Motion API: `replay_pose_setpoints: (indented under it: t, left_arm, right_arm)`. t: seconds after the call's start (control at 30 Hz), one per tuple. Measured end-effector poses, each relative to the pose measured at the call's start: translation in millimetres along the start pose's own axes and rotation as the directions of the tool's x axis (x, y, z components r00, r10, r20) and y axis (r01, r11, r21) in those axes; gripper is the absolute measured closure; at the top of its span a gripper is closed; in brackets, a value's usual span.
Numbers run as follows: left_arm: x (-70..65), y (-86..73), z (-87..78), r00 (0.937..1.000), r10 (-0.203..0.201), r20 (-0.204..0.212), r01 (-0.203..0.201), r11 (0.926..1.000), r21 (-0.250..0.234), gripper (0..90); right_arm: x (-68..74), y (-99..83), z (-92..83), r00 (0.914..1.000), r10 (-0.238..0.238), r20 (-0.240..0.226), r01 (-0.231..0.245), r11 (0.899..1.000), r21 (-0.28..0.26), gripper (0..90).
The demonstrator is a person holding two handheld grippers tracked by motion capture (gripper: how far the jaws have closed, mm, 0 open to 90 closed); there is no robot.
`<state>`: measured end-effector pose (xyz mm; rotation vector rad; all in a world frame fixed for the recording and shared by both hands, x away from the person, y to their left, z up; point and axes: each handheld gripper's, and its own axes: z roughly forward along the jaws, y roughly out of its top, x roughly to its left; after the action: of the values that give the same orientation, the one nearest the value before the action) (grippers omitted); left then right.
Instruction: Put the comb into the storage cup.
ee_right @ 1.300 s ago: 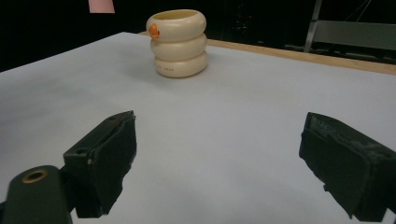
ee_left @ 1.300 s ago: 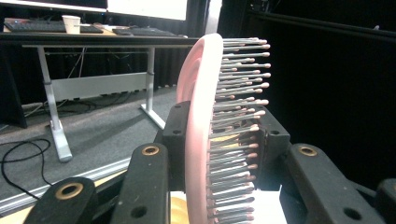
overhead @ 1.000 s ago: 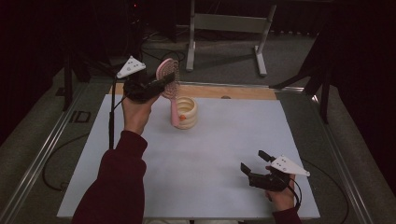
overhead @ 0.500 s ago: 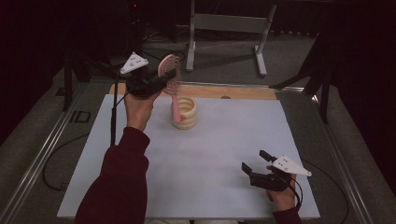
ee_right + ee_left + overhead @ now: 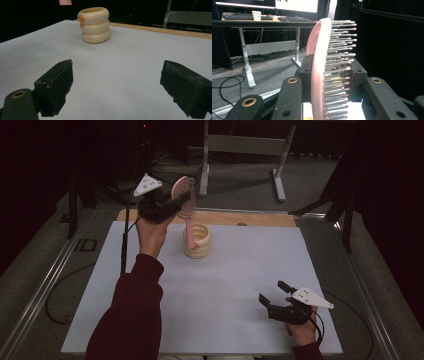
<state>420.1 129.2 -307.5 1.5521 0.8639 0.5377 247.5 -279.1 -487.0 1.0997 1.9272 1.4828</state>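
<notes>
My left gripper (image 5: 175, 202) is raised over the far left of the table and is shut on a pink hairbrush (image 5: 182, 192). The brush hangs handle down, its tip (image 5: 190, 242) just over the cream ribbed cup (image 5: 198, 241). In the left gripper view the pink hairbrush (image 5: 322, 67) stands upright between the jaws, bristles pointing right. My right gripper (image 5: 272, 292) rests low at the near right of the white table (image 5: 250, 270), open with nothing in it. In the right gripper view the cream ribbed cup (image 5: 95, 25) stands beyond the open right gripper (image 5: 117, 92).
A wooden strip (image 5: 250, 218) runs along the table's far edge. Behind it stands a metal desk frame (image 5: 242, 150) on grey carpet. Metal rails (image 5: 45, 285) flank the table. A desk with keyboards and a paper cup (image 5: 256, 15) is far off.
My left gripper has lifted the hairbrush higher, so the handle has come up out of the cup. The right gripper has stayed in place.
</notes>
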Motion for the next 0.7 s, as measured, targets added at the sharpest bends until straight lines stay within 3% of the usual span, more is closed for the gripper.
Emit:
replay_pose_setpoints:
  t: [0.7]
  left_arm:
    - [4.9,-2.1,13.6,0.9995,-0.025,-0.020,0.025,0.9995,-0.021,65.5]
  right_arm:
    - [-2.6,0.1,-1.8,0.9999,0.016,0.005,-0.016,1.000,-0.010,11.2]
